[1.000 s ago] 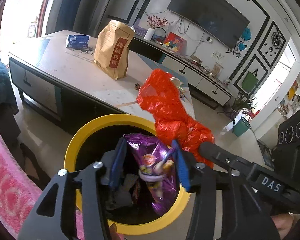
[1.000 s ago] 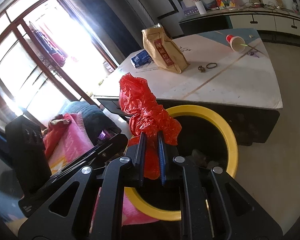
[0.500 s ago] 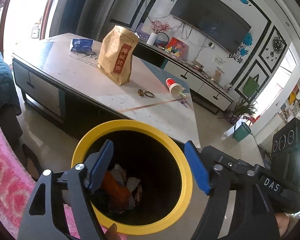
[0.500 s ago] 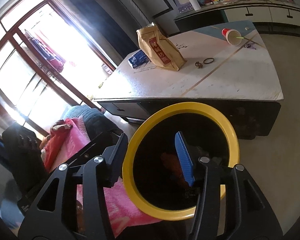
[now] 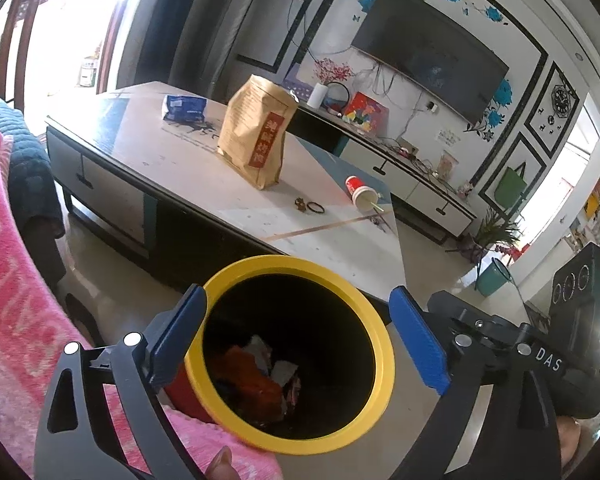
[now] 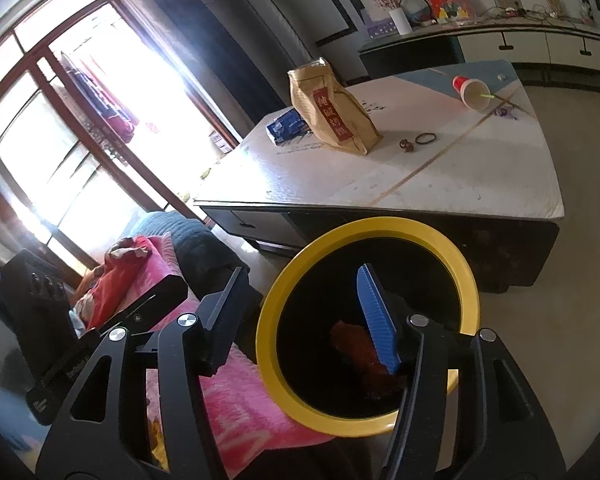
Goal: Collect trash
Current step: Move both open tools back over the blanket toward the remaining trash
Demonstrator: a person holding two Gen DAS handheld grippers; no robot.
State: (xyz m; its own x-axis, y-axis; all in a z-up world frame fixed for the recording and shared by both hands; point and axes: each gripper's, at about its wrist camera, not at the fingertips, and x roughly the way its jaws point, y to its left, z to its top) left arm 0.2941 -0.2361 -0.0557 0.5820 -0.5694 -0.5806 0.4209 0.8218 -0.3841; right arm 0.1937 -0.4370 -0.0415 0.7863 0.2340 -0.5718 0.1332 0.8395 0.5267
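A yellow-rimmed black bin [image 5: 384,364] stands on the floor below both grippers; it also shows in the right wrist view [image 6: 470,280]. Red plastic trash [image 5: 252,380] lies inside it, seen too in the right wrist view [image 6: 352,340]. My left gripper [image 5: 296,340] is open and empty above the bin. My right gripper [image 6: 304,316] is open and empty over the bin. On the coffee table [image 5: 172,160] stand a brown paper bag [image 5: 256,132], a blue packet [image 5: 184,107] and a tipped red paper cup [image 5: 360,196].
A small ring and a trinket [image 5: 310,206] lie on the table. A pink blanket [image 5: 16,280] covers the sofa at left. A TV cabinet [image 5: 412,176] runs along the far wall. A green bucket [image 5: 492,280] stands on the floor at right.
Both grippers opened and dropped their trash, the purple wrapper and the red plastic bag, into the bin. Both have since drawn back a little above it.
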